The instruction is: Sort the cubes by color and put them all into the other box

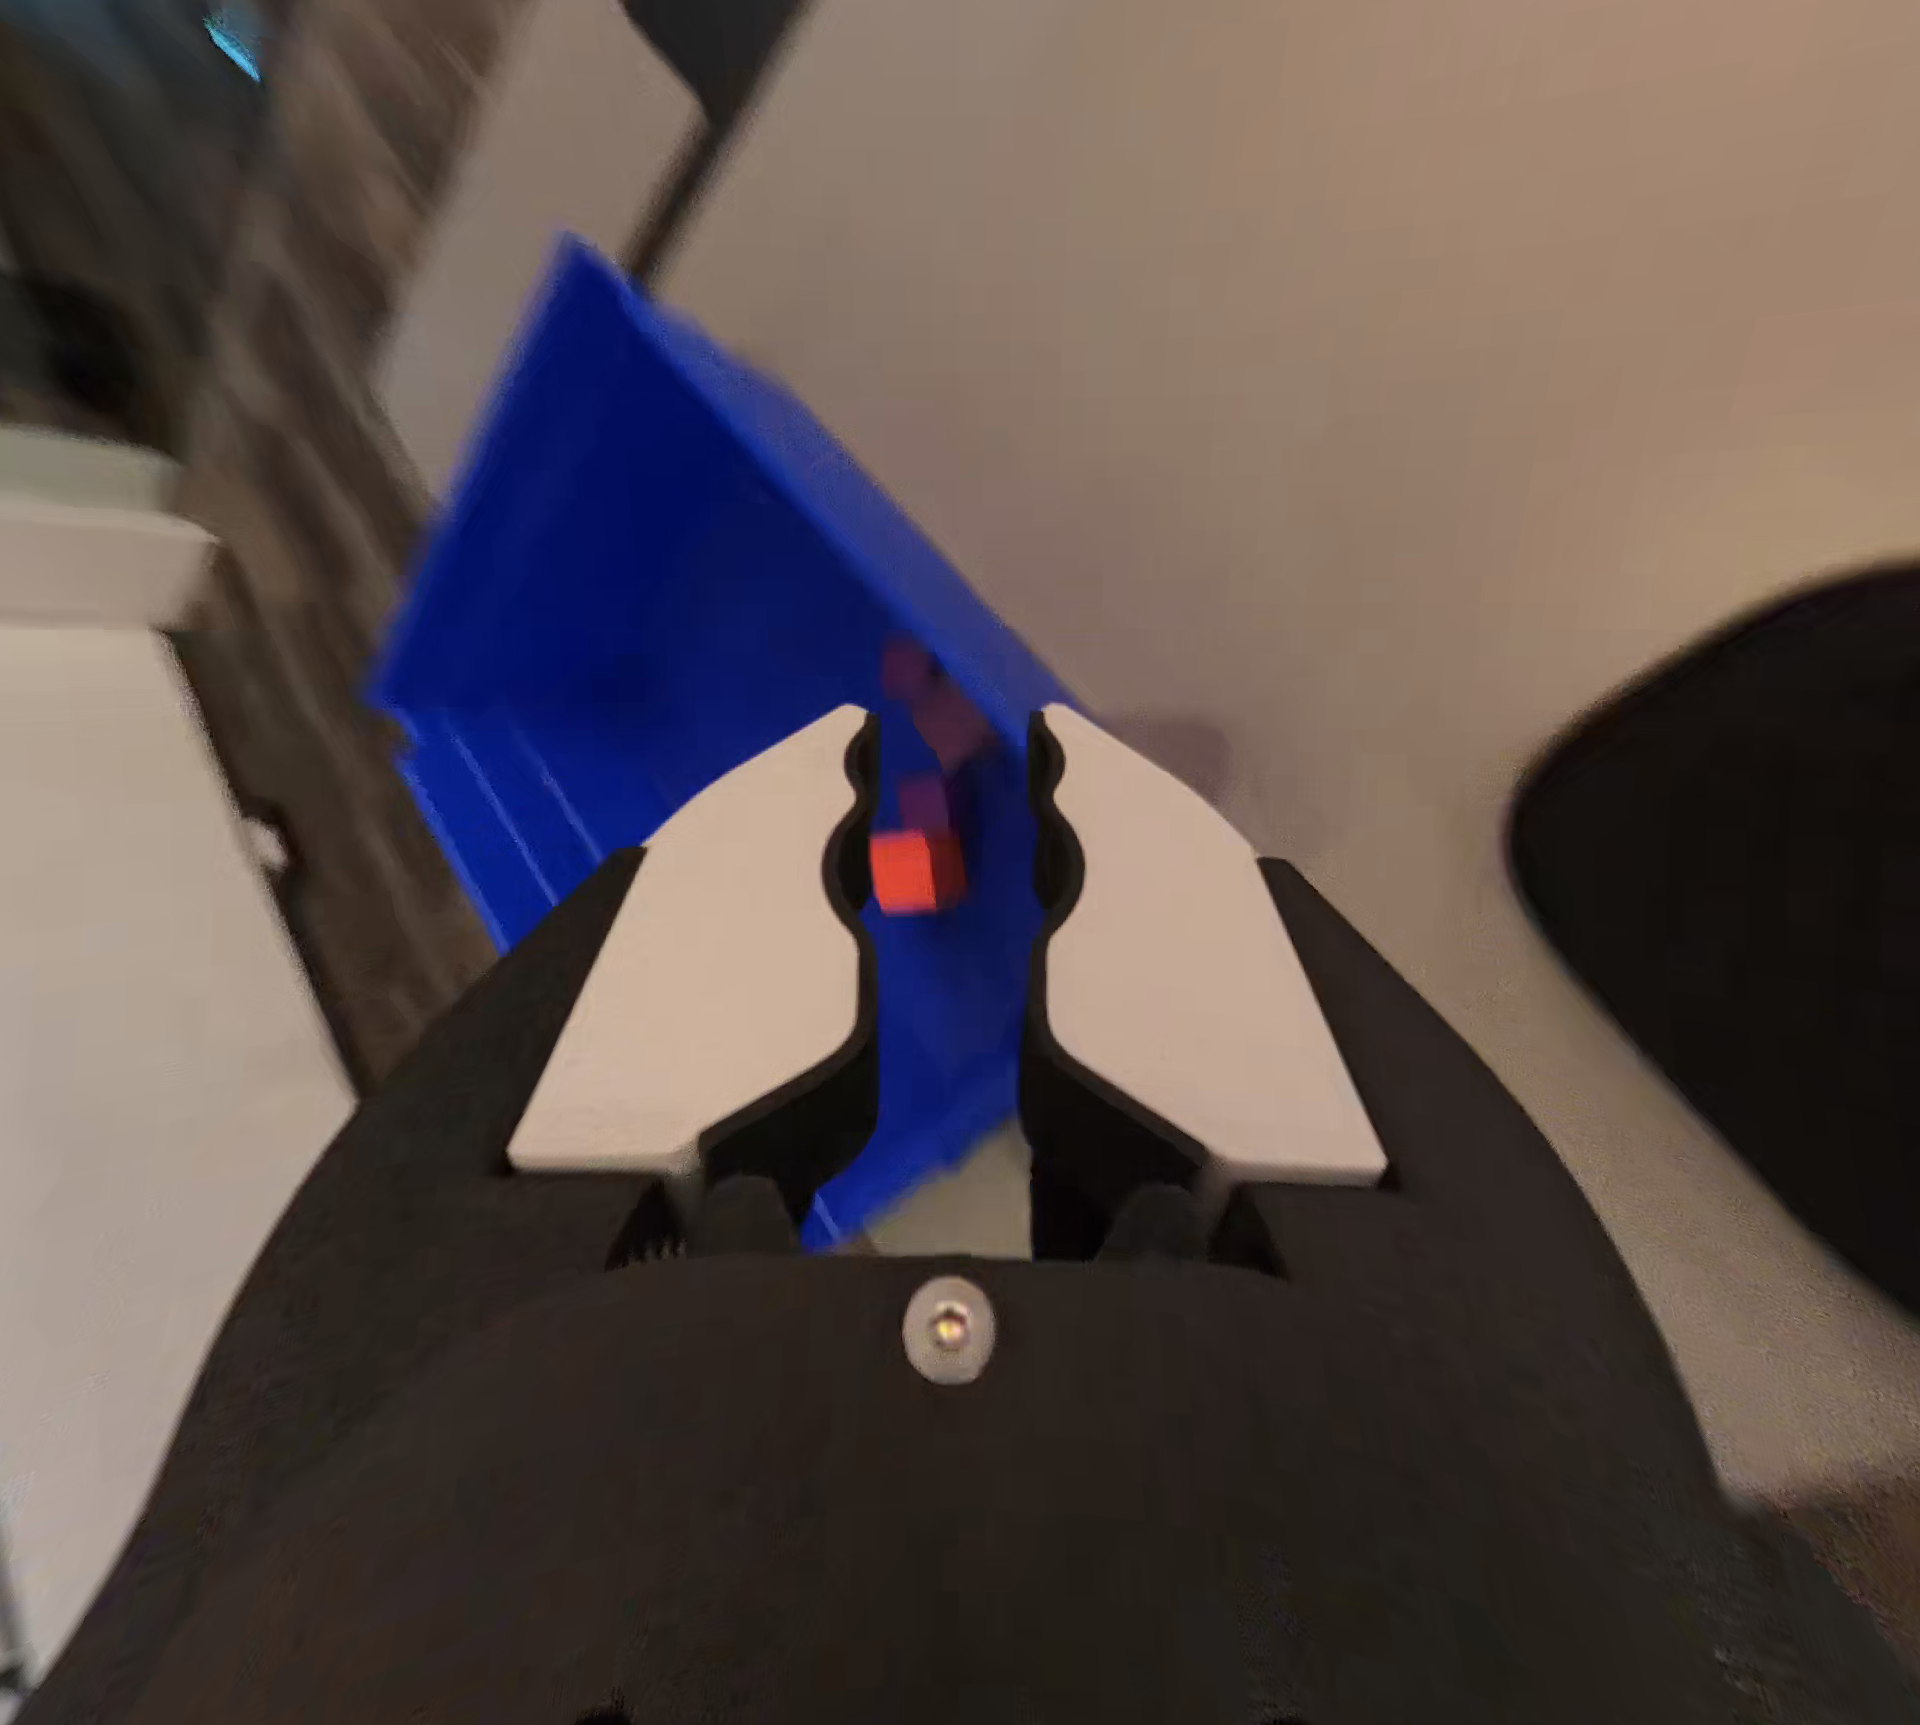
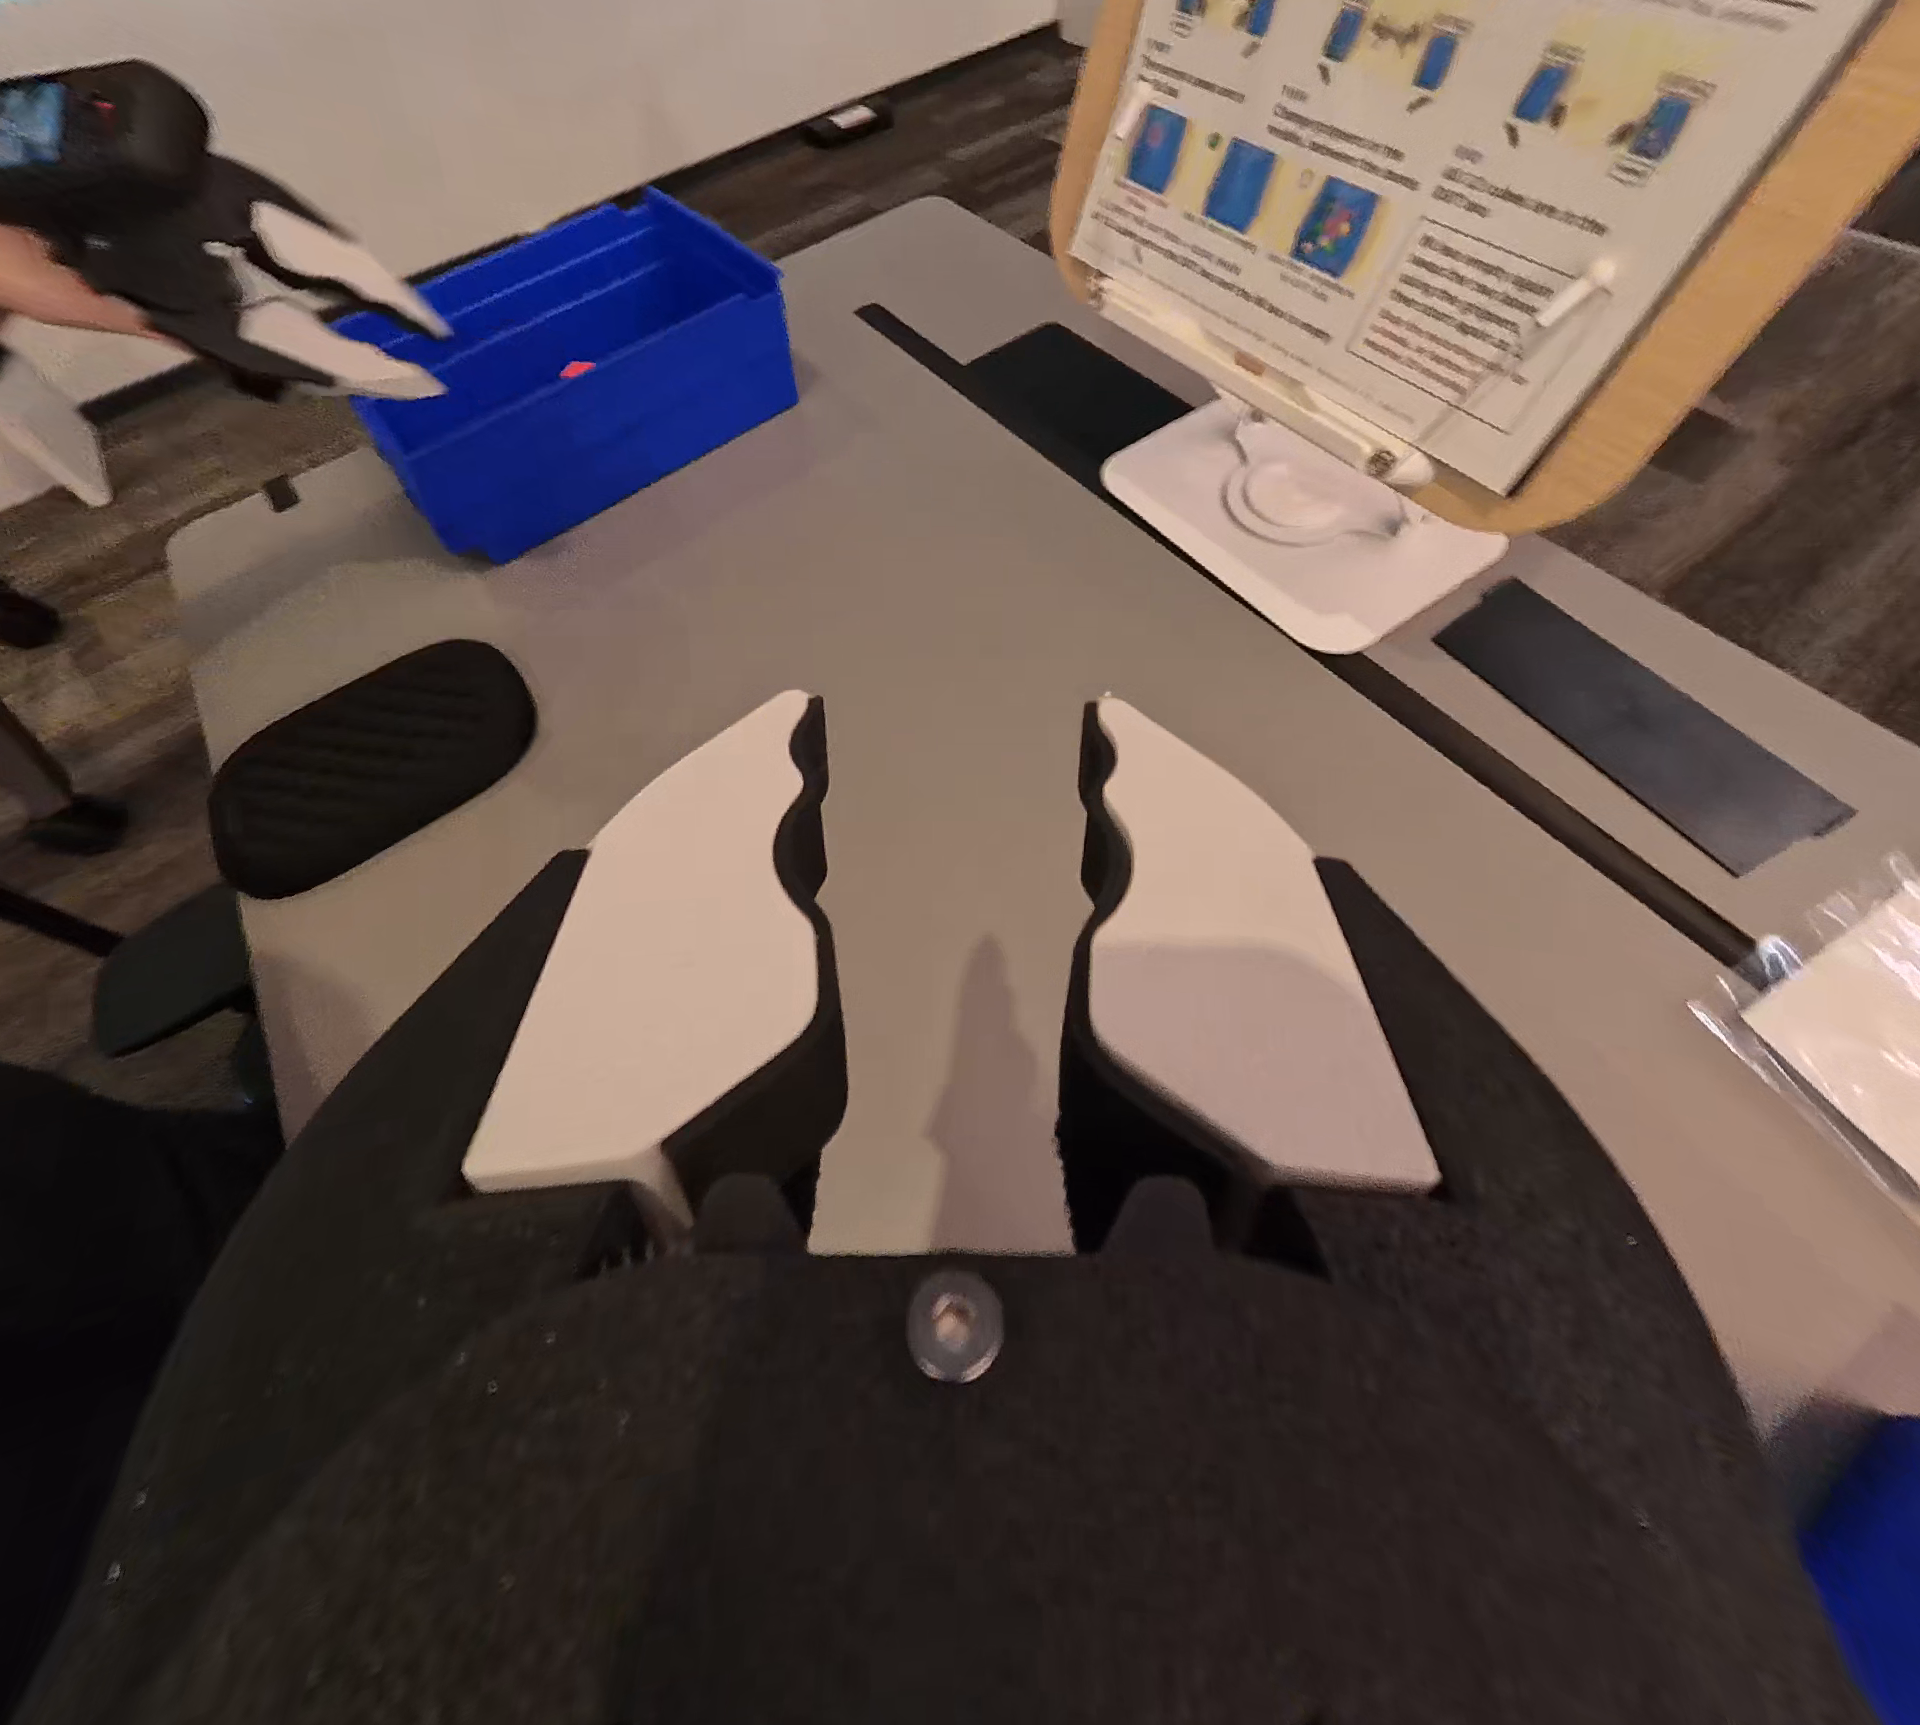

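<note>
Inside the blue box (image 2: 582, 387) a red cube (image 1: 914, 873) is lying beside blurred purple cubes (image 1: 940, 740). Only the right wrist view is showing the instruction board (image 2: 1455, 117) beyond that box. The left gripper (image 2: 442, 356) is hovering over the box rim, jaws released and empty; the right gripper (image 2: 954, 709) is hanging above the bare tabletop (image 2: 935, 532), jaws likewise released.

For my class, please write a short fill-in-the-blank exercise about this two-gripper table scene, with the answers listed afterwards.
1. The left gripper hovers over the ____ plastic box.
2. Inside that box lies a small ____ cube.
3. The right gripper has its fingers ____, with nothing between them.
4. The white-based stand with the instruction sheet rests on the ____ table.

Answers: blue; red; open; grey
</note>
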A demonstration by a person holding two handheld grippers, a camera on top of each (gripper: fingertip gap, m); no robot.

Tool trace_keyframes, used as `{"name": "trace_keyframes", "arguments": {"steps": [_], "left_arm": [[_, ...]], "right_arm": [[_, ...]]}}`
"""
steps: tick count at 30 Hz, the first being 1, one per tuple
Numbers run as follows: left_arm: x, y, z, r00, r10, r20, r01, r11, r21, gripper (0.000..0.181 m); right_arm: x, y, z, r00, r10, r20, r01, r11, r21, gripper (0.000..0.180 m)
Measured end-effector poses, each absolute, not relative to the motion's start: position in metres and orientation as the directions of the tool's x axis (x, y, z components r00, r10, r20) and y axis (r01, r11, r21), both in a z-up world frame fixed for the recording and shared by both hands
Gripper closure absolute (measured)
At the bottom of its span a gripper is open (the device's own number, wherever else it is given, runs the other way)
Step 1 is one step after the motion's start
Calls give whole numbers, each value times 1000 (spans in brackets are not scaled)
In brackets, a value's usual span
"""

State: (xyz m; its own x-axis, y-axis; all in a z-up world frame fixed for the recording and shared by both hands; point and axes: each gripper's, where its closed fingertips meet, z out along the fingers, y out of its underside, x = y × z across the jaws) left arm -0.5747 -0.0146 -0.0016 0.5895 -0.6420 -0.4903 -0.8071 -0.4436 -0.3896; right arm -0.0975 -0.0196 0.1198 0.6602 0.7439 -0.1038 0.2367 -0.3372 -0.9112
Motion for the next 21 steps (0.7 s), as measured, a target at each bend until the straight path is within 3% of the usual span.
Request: {"name": "trace_keyframes", "arguments": {"steps": [3, 8, 15, 21], "left_arm": [[-618, -41, -28, 644, -688, -336, -764, -555, -328, 158], [-647, -50, -57, 601, -738, -307, -796, -520, -309, 153], [-634, -44, -86, 540, -829, -146, -817, -474, -329, 164], [-631, -31, -100, 338, -922, -190, -922, -283, -265, 159]], "right_arm": [[-82, -9, 112, 715, 690, -109, 221, -371, -902, 134], [-79, -7, 105, 714, 685, -143, 206, -400, -893, 134], [-110, -21, 117, 525, 804, -278, 111, -389, -914, 135], [-128, -16, 117, 450, 793, -410, 25, -470, -882, 138]]}}
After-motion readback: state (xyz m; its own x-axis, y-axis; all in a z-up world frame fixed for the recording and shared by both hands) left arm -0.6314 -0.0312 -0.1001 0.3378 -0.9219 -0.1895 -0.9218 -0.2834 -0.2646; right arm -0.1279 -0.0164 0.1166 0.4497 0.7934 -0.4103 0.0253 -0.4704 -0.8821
